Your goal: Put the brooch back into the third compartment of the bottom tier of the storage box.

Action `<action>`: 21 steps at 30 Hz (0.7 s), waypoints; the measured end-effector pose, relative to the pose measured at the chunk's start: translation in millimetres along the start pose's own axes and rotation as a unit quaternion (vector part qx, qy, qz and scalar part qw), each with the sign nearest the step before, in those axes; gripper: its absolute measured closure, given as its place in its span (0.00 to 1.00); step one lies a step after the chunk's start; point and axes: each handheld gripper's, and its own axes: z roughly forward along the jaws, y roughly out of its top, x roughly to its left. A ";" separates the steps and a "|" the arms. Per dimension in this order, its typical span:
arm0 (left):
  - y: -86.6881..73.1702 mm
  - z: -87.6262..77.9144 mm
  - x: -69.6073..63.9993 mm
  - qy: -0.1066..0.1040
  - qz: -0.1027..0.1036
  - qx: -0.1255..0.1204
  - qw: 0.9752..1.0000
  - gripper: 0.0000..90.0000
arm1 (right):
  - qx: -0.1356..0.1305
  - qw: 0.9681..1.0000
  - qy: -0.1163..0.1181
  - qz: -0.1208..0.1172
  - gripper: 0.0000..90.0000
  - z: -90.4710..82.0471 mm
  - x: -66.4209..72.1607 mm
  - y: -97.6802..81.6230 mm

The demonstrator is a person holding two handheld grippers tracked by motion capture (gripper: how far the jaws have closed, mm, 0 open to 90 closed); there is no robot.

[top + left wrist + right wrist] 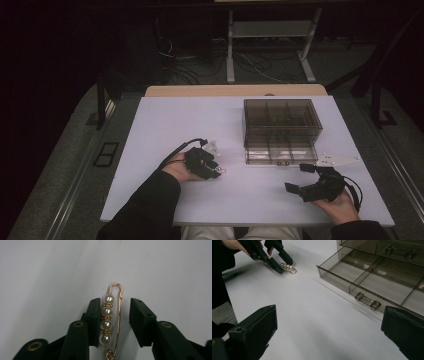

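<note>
My left gripper [113,322] stands apart around the pearl pin [110,321]; my right gripper [329,335] is spread wide beside the open drawer [372,280].

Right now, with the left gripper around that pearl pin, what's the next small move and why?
Probably close the left gripper gently on the pearl pin. The pin lies flat on the table between the open jaws, pearls against one jaw and a gap to the other, so nothing grips it yet. The drawer already stands open, ready to receive it.
</note>
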 end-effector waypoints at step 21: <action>1.2 -0.4 1.6 -0.017 -0.005 0.001 1.000 0.87 | -0.001 1.000 -0.003 -0.001 0.00 0.1 -0.4 -0.2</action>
